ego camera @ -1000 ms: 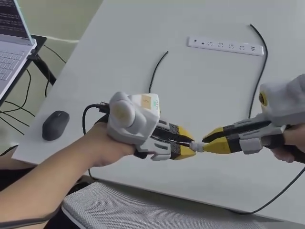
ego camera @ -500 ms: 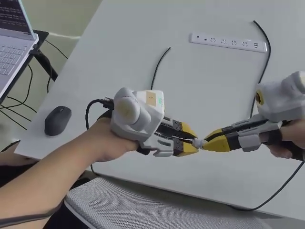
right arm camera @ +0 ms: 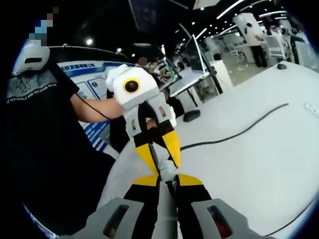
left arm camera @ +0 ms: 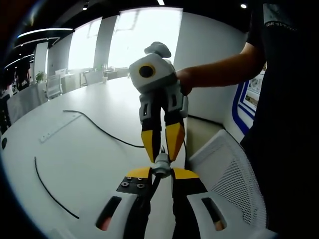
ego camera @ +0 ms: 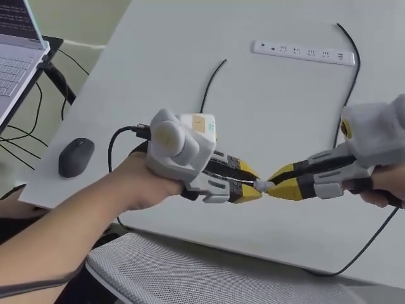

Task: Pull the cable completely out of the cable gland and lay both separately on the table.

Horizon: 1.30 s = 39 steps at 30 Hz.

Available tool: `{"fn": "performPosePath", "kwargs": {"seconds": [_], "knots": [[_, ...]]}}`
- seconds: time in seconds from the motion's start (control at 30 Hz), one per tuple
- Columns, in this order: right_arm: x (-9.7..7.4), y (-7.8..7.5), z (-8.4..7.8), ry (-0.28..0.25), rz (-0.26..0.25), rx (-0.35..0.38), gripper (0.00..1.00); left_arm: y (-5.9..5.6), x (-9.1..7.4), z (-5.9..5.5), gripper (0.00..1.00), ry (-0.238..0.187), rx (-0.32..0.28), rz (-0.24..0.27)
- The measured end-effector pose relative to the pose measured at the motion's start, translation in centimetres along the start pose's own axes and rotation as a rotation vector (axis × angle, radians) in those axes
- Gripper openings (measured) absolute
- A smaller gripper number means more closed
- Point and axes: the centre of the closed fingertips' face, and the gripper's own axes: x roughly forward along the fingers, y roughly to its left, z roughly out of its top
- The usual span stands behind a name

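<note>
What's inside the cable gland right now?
A black cable enters the cable gland from the side of the left tongs. How deep it sits is hidden by the gland itself and the right tongs closed on it.

Head view looks down over the worktop [ego camera: 190, 76]. Left gripper view peers close along its fingers [left arm camera: 187, 175] at the right gripper [left arm camera: 162, 157]; right gripper view faces the left gripper [right arm camera: 160, 162]. All share the gland [ego camera: 262, 185] and cable [left arm camera: 155, 183].
</note>
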Motion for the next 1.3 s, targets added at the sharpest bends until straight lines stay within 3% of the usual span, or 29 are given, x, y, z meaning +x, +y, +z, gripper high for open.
{"fn": "performPosePath", "kwargs": {"seconds": [0.47, 0.8, 1.07, 1.3], "knots": [[-0.2, -0.2, 0.01, 0.072, -0.167, -0.328, 0.07, 0.02, -0.07, 0.35, 0.15, -0.022, -0.071, -0.023], [-0.04, -0.17, -0.21, 0.125, -0.245, -0.487, 0.07, -0.51, -0.17, 0.55, 0.15, -0.033, -0.101, -0.027], [-0.25, -0.43, -0.14, 0.11, -0.25, -0.469, 0.08, -0.65, -0.06, 0.72, 0.15, -0.032, -0.09, -0.023], [-0.26, -0.52, -0.18, 0.086, -0.231, -0.389, 0.08, -0.8, 0.01, 0.7, 0.15, -0.03, -0.077, -0.025]]}}
